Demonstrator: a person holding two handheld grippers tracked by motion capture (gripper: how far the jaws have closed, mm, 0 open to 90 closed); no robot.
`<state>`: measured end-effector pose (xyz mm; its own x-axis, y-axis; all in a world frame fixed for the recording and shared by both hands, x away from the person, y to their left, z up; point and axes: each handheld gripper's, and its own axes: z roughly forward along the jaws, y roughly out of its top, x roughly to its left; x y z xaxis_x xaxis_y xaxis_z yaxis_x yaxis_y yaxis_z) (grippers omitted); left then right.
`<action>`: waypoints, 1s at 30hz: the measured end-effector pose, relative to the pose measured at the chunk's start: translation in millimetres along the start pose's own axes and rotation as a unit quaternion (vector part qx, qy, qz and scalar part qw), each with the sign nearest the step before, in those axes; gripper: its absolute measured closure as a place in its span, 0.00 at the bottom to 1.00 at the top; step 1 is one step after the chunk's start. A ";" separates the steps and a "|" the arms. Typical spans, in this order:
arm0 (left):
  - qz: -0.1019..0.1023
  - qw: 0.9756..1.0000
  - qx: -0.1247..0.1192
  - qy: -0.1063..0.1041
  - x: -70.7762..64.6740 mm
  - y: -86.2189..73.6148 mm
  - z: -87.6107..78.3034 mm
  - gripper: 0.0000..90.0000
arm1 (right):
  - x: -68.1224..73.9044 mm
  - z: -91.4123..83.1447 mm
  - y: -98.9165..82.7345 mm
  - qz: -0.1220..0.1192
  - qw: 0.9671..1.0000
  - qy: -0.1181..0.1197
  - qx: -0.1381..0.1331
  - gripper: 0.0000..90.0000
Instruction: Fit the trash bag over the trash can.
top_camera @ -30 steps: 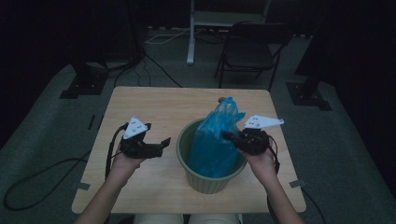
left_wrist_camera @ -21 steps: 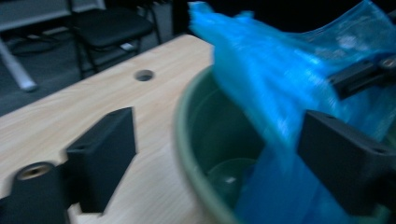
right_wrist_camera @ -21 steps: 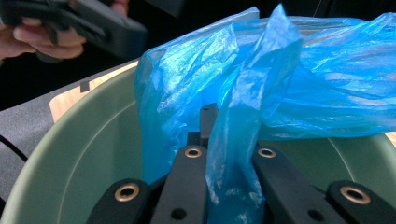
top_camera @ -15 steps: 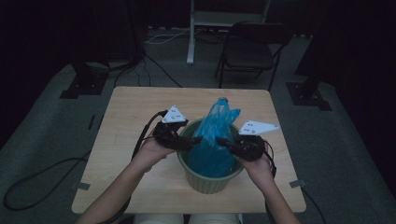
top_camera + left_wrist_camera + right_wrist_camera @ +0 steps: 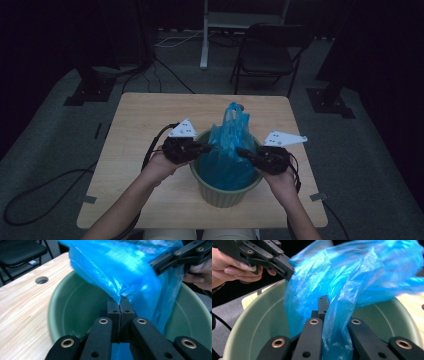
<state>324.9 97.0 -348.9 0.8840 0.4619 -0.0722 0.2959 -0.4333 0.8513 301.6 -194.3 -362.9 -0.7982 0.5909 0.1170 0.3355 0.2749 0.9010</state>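
Blue plastic bag (image 5: 227, 150) pinched by left gripper (image 5: 120, 305), just closed, and right gripper (image 5: 324, 307). Fitting into green bin (image 5: 225, 192). Next: spread mouth over rim.

You have a thin, glossy, crinkled blue plastic bag (image 5: 130, 267) in a smooth matt green plastic bin (image 5: 75, 305) on a matt wood-grain table (image 5: 20, 305).

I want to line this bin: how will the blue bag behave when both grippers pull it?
Likely floppy: the blue bag crumples and drapes inside the green bin. Probably light, its thin film lets light through. It may slip or tear where the left gripper pinches its edge.
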 end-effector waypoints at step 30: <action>-0.021 0.999 -0.036 0.014 5.5 -16.2 -30.1 1.00 | 13.8 -106.8 -59.3 0.066 0.994 0.025 -0.082 1.00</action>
<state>314.1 129.9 -347.4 0.8612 0.4994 -0.0947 0.3046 -0.3579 0.8827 217.3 -283.5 -370.1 -0.7781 0.5733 0.2568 0.3566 0.0665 0.9319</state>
